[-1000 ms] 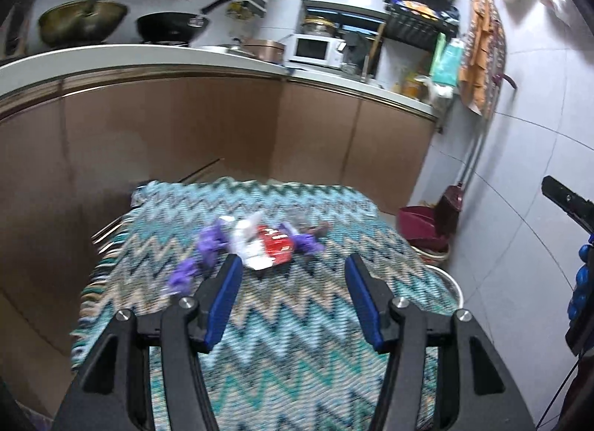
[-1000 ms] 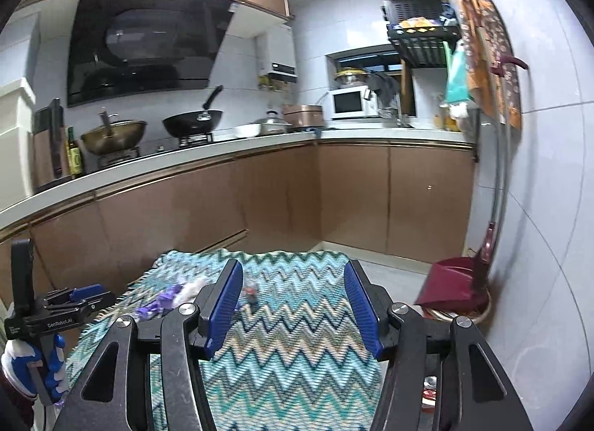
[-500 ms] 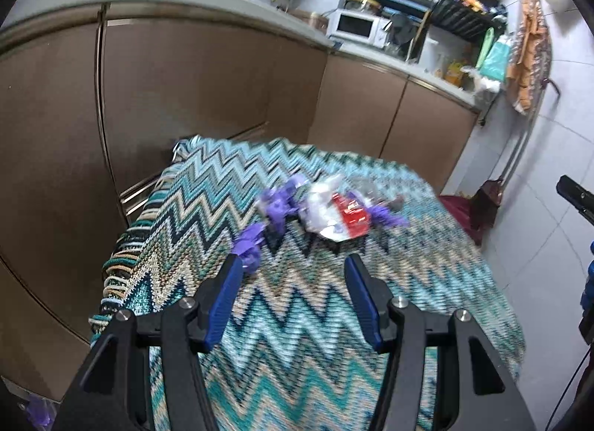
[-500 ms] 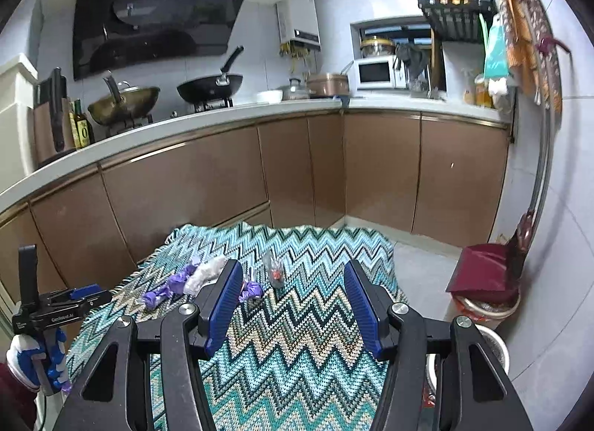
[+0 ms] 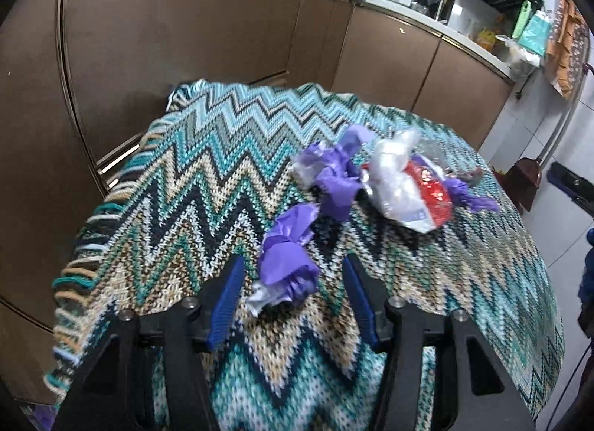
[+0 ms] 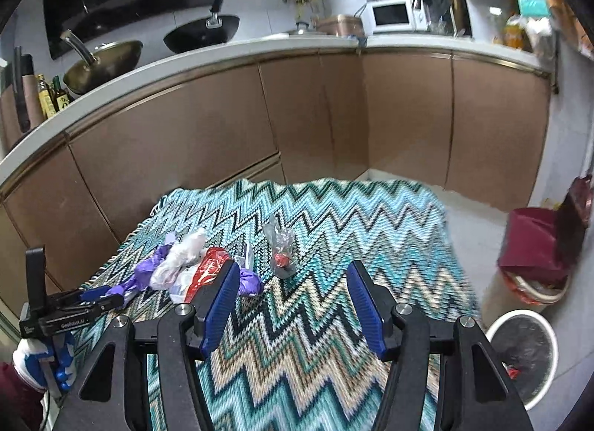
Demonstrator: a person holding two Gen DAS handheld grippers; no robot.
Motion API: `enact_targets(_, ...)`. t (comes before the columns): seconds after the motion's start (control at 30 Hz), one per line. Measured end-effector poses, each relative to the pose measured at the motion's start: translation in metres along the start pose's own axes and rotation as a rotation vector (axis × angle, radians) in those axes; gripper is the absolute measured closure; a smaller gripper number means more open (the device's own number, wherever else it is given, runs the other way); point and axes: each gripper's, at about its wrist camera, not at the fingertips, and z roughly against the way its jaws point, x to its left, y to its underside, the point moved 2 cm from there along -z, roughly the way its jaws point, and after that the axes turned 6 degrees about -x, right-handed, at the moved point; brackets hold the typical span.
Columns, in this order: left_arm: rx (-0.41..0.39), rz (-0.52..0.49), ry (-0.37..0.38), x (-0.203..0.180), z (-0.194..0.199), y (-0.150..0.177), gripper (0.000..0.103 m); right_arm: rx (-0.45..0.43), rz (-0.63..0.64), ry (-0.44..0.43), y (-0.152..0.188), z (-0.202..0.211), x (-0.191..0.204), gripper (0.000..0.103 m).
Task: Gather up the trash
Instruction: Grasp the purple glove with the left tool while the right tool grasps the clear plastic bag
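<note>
Little of the collecting looks done; almost all the rubbish lies out on the zigzag-patterned cloth (image 5: 208, 186) that covers the counter; nearest the left tool (image 5: 293, 299) is a twisted purple wrapper (image 5: 287, 256), which sits between the blue pads, with clear gaps on both sides, so the tool is released and its jaws have just been narrowing around the wrapper without pressing it yet; beyond it lie a second crumpled purple wrapper (image 5: 336, 176), a clear plastic bag with a red packet (image 5: 406, 189) touching it, and a small purple scrap (image 5: 469, 195) further to the right; the right tool (image 6: 291, 299) hovers over bare cloth, released and empty, its jaws having just opened a little, with a small purple twist (image 6: 249, 282) just beside its left pad and a clear bag with something red inside (image 6: 281, 251) a little farther on; the white bin (image 6: 527, 353) on the floor to the right already holds some dark rubbish (whether from this counter I cannot tell); so, by my reckoning, the first pickup is only about to happen, and every visible piece on the cloth has yet to be carried over to the bin
</note>
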Motion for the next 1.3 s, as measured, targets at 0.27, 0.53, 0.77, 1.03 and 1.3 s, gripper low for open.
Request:
enact_targets(0.27,0.008,0.069,0.029,0.015,-0.015,0.0,0.07,0.064,0.029,-0.132,0.008,-0.047,0.043,0.046)
enact_targets(0.53,-0.014,0.073,0.057,0.016,-0.013,0.001,0.073,0.125,0.065,-0.281,0.01,-0.089,0.102,0.046)
enact_targets(0.77,-0.044,0.1,0.088,0.02,-0.006,0.003,0.073,0.162,0.035,-0.259,0.015,-0.134,0.126,0.036)
enact_targets(1.03,-0.056,0.126,0.122,0.023,-0.005,0.003,0.073,0.181,0.028,-0.214,0.018,-0.165,0.128,0.055)
enact_targets(1.3,-0.081,0.111,0.102,0.02,0.003,0.002,0.074,0.149,0.062,-0.259,0.016,-0.142,0.132,0.068)
